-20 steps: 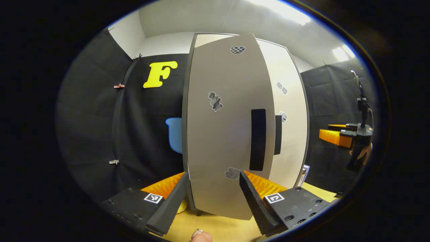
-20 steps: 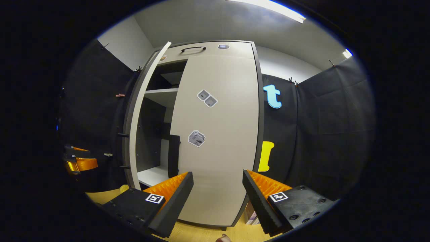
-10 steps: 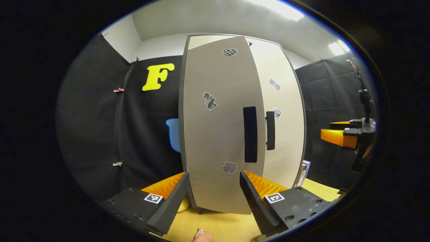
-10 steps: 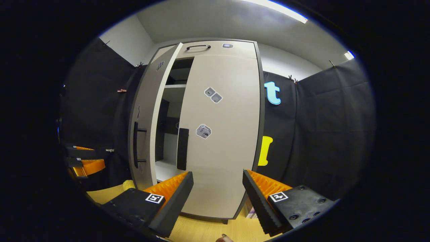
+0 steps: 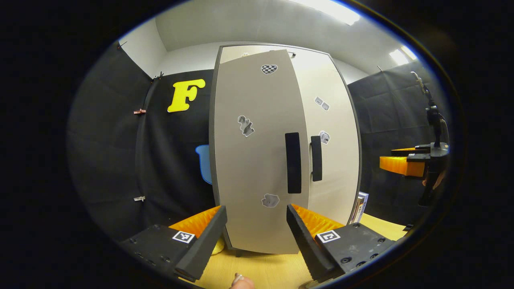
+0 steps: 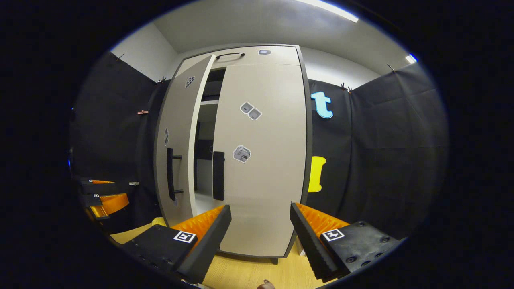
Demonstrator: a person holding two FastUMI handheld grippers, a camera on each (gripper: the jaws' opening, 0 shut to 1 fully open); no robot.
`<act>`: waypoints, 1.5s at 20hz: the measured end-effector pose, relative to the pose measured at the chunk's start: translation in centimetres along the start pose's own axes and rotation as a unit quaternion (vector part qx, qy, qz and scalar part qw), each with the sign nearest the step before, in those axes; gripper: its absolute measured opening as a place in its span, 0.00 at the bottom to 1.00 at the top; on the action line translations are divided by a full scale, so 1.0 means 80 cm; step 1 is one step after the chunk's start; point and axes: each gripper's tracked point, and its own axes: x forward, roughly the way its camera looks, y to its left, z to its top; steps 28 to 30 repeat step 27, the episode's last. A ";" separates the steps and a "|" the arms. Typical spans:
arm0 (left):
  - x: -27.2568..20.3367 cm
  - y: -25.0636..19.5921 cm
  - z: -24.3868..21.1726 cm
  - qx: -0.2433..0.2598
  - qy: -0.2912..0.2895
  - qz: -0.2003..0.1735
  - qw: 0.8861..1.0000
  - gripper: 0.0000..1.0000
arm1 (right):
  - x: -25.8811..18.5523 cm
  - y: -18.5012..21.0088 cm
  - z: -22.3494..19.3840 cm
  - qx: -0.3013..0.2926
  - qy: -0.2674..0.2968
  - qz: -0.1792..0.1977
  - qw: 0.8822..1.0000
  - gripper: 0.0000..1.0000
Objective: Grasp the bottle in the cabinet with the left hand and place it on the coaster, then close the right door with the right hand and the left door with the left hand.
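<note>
The grey cabinet stands straight ahead on the wooden tabletop (image 5: 265,269). Its left door (image 5: 253,160) is nearly closed, and its black handle (image 5: 293,162) sits close to the right door's handle (image 5: 316,157). My left gripper (image 5: 255,214) is open just in front of the left door's lower part. In the right gripper view the right door (image 6: 265,168) is closed flat and the left door (image 6: 176,152) stands slightly ajar, leaving a narrow gap (image 6: 204,136) onto the shelves. My right gripper (image 6: 261,218) is open in front of the right door. A pale yellow object (image 6: 158,221) sits by the cabinet's left foot.
The right gripper (image 5: 405,165) and the hand holding it hang at the right of the left gripper view. The left gripper (image 6: 105,196) appears at the left of the right gripper view. A small box (image 5: 361,204) leans by the cabinet's right side. Black cloth walls surround the booth.
The left door has swung from wide open to almost closed, narrowing the gap onto the shelves. The right door stayed closed, and both grippers stayed open.
</note>
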 end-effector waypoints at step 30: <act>0.006 -0.035 0.001 -0.023 -0.005 -0.033 0.999 0.94 | 0.001 0.002 -0.013 0.009 0.015 0.021 1.000 0.98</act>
